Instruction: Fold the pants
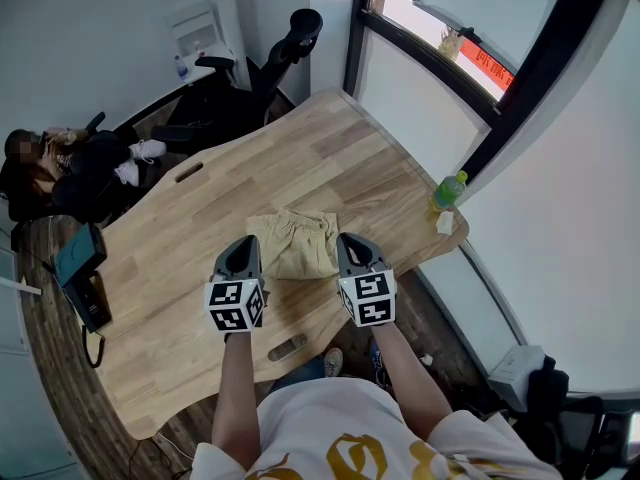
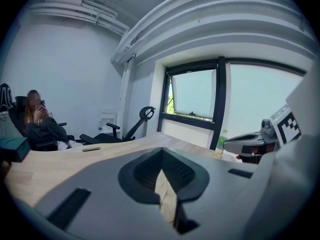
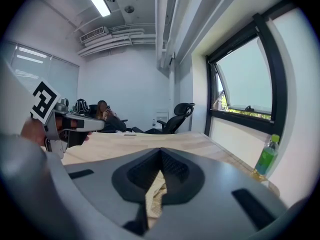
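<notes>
The tan pants [image 1: 292, 242] lie folded in a compact pile on the wooden table [image 1: 190, 238], near its front edge. My left gripper [image 1: 243, 246] hovers at the pile's left near corner, and my right gripper [image 1: 350, 242] hovers at its right near corner, both above the table. Each one's jaws are pressed together. In the left gripper view, a strip of the pants [image 2: 167, 196] shows through the slit under the shut left gripper [image 2: 161, 170]. The right gripper view shows the same: cloth [image 3: 155, 196] below the shut right gripper [image 3: 160, 167]. I see no cloth lifted by either.
A green bottle [image 1: 449, 190] and a small white item [image 1: 444, 223] stand at the table's right corner by the window. A dark teal box [image 1: 80, 254] sits at the left edge. A person [image 1: 60, 163] sits beyond the table's far left, next to office chairs [image 1: 262, 68].
</notes>
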A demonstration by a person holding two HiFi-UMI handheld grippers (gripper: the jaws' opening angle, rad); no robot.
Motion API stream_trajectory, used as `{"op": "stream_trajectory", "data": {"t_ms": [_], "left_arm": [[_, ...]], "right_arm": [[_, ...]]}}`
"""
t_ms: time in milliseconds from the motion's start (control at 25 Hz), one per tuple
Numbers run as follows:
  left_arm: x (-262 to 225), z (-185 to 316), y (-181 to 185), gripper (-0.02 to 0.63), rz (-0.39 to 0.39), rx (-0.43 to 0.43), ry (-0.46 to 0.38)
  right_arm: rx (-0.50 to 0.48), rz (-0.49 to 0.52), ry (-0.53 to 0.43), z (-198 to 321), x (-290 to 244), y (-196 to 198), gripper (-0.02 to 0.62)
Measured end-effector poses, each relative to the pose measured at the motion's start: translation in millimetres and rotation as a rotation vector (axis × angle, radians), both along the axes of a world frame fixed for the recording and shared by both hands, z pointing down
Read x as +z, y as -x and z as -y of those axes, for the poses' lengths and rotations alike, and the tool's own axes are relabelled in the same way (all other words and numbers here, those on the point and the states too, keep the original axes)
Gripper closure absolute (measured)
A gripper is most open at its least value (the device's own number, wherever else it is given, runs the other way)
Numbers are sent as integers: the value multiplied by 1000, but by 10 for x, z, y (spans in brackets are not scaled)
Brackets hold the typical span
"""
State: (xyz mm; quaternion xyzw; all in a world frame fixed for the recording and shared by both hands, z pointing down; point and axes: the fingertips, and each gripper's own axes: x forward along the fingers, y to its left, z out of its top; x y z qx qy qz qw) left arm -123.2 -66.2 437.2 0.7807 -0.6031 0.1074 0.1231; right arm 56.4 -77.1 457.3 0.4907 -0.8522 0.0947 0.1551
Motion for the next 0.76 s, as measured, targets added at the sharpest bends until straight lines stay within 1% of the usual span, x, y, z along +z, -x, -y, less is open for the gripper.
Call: {"op": "stream_trajectory", "data": {"t_ms": [320,760], "left_arm": [[21,-26,45,598,-8,-5,6],[17,-29,34,598,-2,-12,1]], "right_arm": [[7,-6,-6,-2,-16,-13,591],[25,13,-2,9,1,-90,591]]}}
